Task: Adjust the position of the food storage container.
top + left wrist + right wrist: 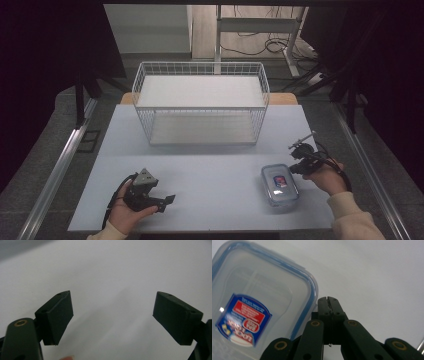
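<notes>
A clear plastic food container (280,185) with a blue-sealed lid and a red and blue label lies on the pale table (210,170) at the front right. In the right gripper view the container (262,302) takes up the left side. My right gripper (294,167) rests just right of it, and its jaws (328,300) are pressed together beside the lid's corner with nothing visible between them. My left gripper (162,195) is held low at the front left. It (112,315) stands open over bare table, its two black pads (57,315) far apart.
A white wire basket (200,64) with a white floor stands at the back middle of the table. Metal rails run along both sides of the table. Dark curtains and a desk frame with cables lie beyond.
</notes>
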The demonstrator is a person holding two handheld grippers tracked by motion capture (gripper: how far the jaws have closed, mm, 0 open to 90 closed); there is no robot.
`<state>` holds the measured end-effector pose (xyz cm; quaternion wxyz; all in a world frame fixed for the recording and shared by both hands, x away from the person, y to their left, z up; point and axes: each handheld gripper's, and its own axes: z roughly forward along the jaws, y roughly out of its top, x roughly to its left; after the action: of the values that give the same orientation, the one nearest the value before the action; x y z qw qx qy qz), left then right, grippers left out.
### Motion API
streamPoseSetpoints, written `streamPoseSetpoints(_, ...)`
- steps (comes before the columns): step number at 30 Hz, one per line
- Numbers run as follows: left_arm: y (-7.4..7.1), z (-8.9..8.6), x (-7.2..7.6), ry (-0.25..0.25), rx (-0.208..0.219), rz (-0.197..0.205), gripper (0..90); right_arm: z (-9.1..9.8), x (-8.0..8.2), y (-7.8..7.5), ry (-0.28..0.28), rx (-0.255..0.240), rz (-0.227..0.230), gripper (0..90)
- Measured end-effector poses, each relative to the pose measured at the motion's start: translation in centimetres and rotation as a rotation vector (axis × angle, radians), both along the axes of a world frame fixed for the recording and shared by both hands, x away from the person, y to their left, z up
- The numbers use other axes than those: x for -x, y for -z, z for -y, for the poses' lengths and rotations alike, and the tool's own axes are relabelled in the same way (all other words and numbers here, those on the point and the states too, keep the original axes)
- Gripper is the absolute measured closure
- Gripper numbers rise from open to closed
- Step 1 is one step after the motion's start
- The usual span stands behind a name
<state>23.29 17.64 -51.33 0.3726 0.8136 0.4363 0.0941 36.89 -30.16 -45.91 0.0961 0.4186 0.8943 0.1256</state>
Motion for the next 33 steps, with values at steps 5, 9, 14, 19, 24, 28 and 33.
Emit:
streamPoseSetpoints(5, 0.0, -0.3, 0.1, -0.004, 0.017, -0.008, 16.3, -3.5, -0.6, 0.0, -0.088, 0.02, -0.013, 89.4)
streamPoseSetpoints(9, 0.0, -0.7, 0.1, -0.015, 0.017, -0.006, 16.3, -5.7, -0.8, -0.1, -0.157, 0.034, -0.016, 89.4)
streamPoseSetpoints(14, 0.1, -0.8, -0.1, -0.025, 0.011, -0.004, 16.3, -8.3, -0.4, -0.1, -0.232, 0.052, -0.019, 89.4)
streamPoseSetpoints(19, 0.0, -0.9, -0.1, -0.033, 0.011, 0.002, 16.3, -9.9, 0.1, -0.1, -0.283, 0.055, -0.011, 89.3)
streamPoseSetpoints(24, -0.1, -0.8, 0.0, -0.032, 0.004, 0.008, 16.3, -8.9, 0.5, -0.6, -0.255, 0.029, 0.005, 89.3)
streamPoseSetpoints(28, -0.2, -0.9, 0.0, -0.034, -0.002, 0.011, 16.3, -6.1, 2.0, -1.8, -0.206, 0.004, 0.045, 89.3)
streamPoseSetpoints(33, -0.3, -1.2, -0.1, -0.041, 0.002, 0.011, 16.3, -1.8, 5.3, -3.1, -0.115, -0.011, 0.064, 89.3)
